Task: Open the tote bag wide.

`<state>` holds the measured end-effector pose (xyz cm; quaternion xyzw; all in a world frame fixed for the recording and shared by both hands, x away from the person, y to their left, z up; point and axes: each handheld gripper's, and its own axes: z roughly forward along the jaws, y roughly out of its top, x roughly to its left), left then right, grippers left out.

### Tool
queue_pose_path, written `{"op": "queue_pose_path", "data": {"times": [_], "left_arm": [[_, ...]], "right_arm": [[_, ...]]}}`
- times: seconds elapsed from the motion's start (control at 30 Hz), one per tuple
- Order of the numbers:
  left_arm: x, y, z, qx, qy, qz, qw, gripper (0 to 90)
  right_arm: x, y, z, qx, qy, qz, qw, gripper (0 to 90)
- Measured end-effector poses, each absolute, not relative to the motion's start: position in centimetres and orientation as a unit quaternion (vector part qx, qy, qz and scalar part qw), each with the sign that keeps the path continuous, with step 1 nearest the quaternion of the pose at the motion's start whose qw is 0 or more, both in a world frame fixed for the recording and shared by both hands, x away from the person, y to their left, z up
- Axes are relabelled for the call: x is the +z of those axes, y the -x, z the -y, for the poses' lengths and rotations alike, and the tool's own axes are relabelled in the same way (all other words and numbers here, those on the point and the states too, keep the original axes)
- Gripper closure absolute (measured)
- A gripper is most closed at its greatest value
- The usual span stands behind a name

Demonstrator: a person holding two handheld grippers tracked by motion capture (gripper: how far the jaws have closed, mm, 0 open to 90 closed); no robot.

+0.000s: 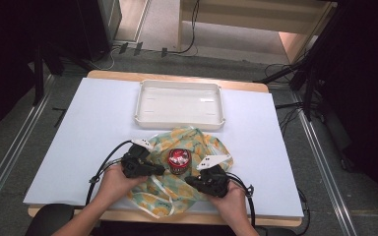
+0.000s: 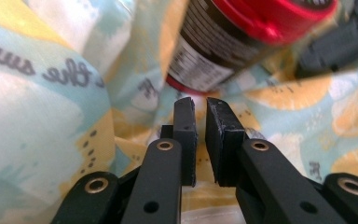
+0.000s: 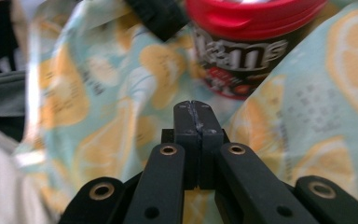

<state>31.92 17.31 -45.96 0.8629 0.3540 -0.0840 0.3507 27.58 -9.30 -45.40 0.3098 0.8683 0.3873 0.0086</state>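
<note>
Left claw (image 1: 158, 170), jaws a narrow slit apart, and right claw (image 1: 191, 181), jaws pressed together, grip nothing, flanking the red-lidded candy tub (image 1: 179, 160) on the lemon-print bag (image 1: 211, 142); white tray (image 1: 179, 122) beyond holds nothing.

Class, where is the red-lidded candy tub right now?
In the high view, the candy tub stands on the lemon-print cloth bag, between both tongs, in front of the white tray.

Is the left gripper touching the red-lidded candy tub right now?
Apart. In the left gripper view, the left gripper stops short of the tub, patterned cloth showing between.
</note>
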Motion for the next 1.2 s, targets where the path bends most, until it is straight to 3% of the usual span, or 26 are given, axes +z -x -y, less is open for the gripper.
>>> {"op": "queue_pose_path", "data": {"times": [0.37,0.6,0.87,1.0,1.07,1.2], "left_arm": [[-46.5,-29.6,-18.0,-0.049,-0.876,-0.314,0.362,84.1],[-46.5,-29.3,-18.3,-0.045,-0.877,-0.318,0.357,89.7],[-46.1,-29.4,-19.4,-0.017,-0.878,-0.338,0.338,90.0],[-46.0,-29.8,-19.8,-0.031,-0.873,-0.351,0.337,90.0],[-45.9,-29.8,-19.5,-0.042,-0.873,-0.346,0.342,90.0],[-45.2,-29.6,-19.0,-0.055,-0.867,-0.342,0.358,89.4]], "right_arm": [[-46.9,-29.2,10.9,0.34,-0.372,-0.861,0.073,90.0],[-46.9,-29.5,12.7,0.323,-0.398,-0.851,0.116,90.0],[-46.6,-30.1,13.8,0.295,-0.399,-0.857,0.142,90.0],[-46.4,-30.3,13.7,0.3,-0.393,-0.86,0.125,90.0],[-45.6,-30.3,13.9,0.345,-0.385,-0.851,0.094,90.0],[-44.6,-30.4,13.8,0.363,-0.372,-0.849,0.098,90.0]]}}
